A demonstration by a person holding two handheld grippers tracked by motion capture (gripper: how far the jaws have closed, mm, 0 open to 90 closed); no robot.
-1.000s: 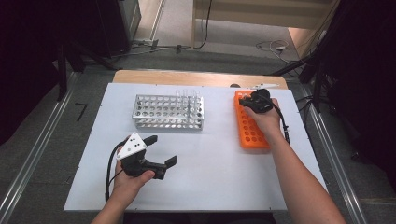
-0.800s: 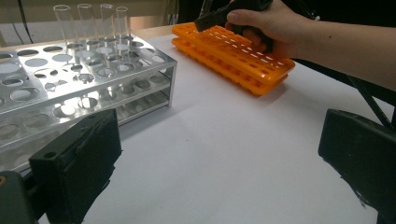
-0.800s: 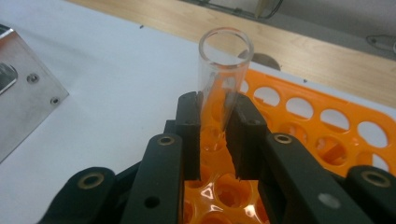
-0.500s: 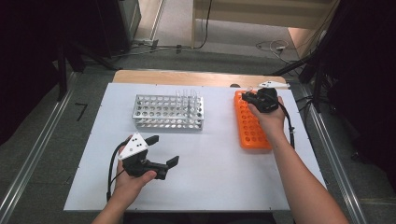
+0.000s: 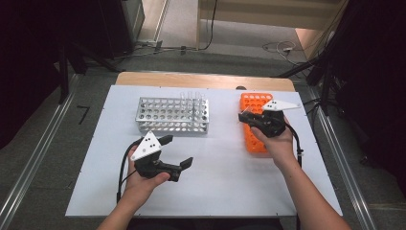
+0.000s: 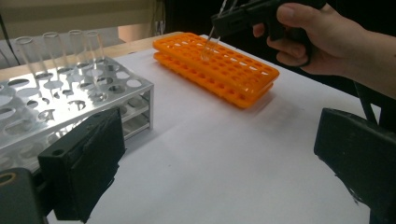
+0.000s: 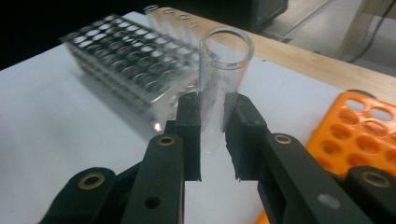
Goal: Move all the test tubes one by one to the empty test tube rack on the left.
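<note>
The high view looks down and forward over the whole white table (image 5: pixel 215 191). The left gripper view sits low, facing across it. The right gripper view looks closely along its jaws. All three share the metal rack (image 5: pixel 172 115) and orange rack (image 5: pixel 253 139).

A white rectangular counter (image 5: pixel 210 191) with a pale wooden strip (image 5: pixel 201 80) along its far edge stands on a grey, carpet-like floor (image 5: pixel 43 158). Long silver metal rails (image 5: pixel 33 160) run along the floor on both sides of the counter, the right one (image 5: pixel 342 160) just beside its edge. Beyond the far edge lies a lighter grey floor strip (image 5: pixel 225 62) with dark cables (image 5: pixel 210 28) and a white cable (image 5: pixel 280 47) trailing across it. A light wooden piece of furniture (image 5: pixel 268 12) stands at the back. Black drapes or dark equipment (image 5: pixel 378 76) close in the right and left sides. Light falls evenly from above.
</note>
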